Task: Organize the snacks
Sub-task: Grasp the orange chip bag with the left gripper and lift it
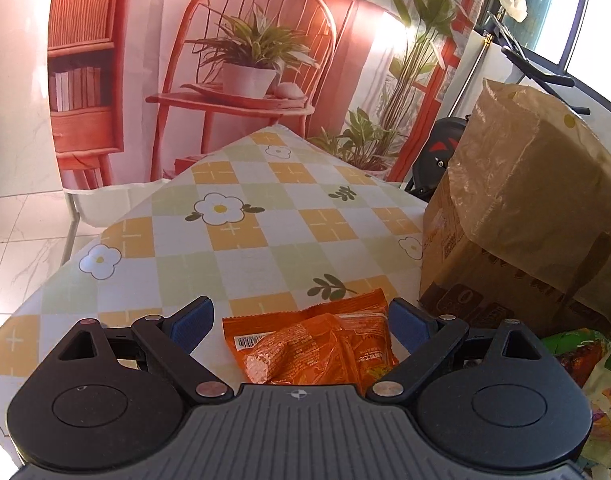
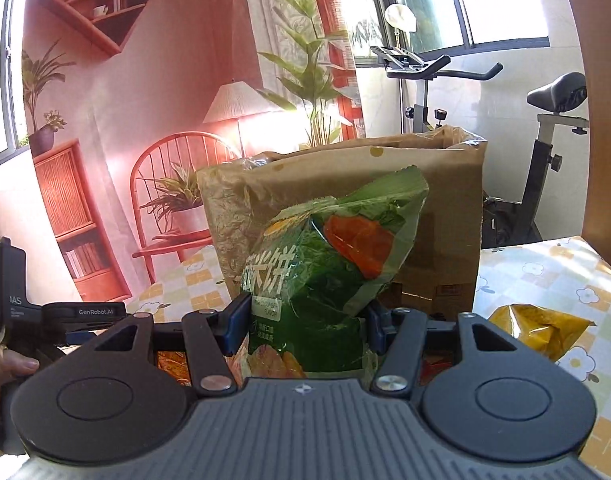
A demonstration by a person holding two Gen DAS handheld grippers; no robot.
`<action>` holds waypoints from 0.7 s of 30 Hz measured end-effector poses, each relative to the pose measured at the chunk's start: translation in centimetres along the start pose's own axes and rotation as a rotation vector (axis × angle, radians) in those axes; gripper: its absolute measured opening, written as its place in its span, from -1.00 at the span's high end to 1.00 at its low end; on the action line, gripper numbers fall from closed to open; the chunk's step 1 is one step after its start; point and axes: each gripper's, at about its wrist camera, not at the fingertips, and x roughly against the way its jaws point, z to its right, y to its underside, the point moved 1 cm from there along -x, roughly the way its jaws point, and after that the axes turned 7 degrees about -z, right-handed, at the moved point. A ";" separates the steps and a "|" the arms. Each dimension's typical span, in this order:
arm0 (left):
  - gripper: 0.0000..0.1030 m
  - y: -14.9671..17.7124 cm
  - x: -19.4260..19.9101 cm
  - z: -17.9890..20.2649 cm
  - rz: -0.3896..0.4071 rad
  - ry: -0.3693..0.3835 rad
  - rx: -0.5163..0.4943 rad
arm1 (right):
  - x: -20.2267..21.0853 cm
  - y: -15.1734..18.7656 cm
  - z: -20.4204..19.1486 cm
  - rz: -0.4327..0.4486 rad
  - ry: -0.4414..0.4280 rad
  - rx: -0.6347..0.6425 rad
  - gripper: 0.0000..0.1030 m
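Green snack bag is hanging before the lined cardboard box | right gripper is pinching it | left gripper is spreading around the orange packet on the table | next: likely dropping it into the box.

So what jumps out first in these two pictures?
Probably the green snack bag, clamped upright between the right gripper's jaws, in front of a plastic-lined cardboard box. Next, the orange packet lying flat on the flowered tablecloth, between the left gripper's open jaws. Behind it all hangs a reddish backdrop printed with a chair, plants and a lamp.
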 end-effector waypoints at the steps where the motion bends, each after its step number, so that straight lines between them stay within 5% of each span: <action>1: -0.85 0.2 -0.5 -0.1 -0.013 -0.006 0.011 | 0.0 0.0 0.1 -0.001 0.003 -0.006 -0.13; 7: -0.86 1.5 -2.9 -1.2 -0.067 0.083 0.093 | -0.3 0.0 0.3 -0.009 -0.004 -0.014 -0.13; 15: -0.94 2.7 -4.4 -0.1 -0.092 0.054 0.013 | -0.5 0.1 0.2 -0.015 -0.013 -0.017 -0.13; 21: -0.50 2.8 -2.8 0.6 -0.065 0.051 -0.062 | -0.4 0.1 0.5 -0.021 -0.014 -0.026 -0.13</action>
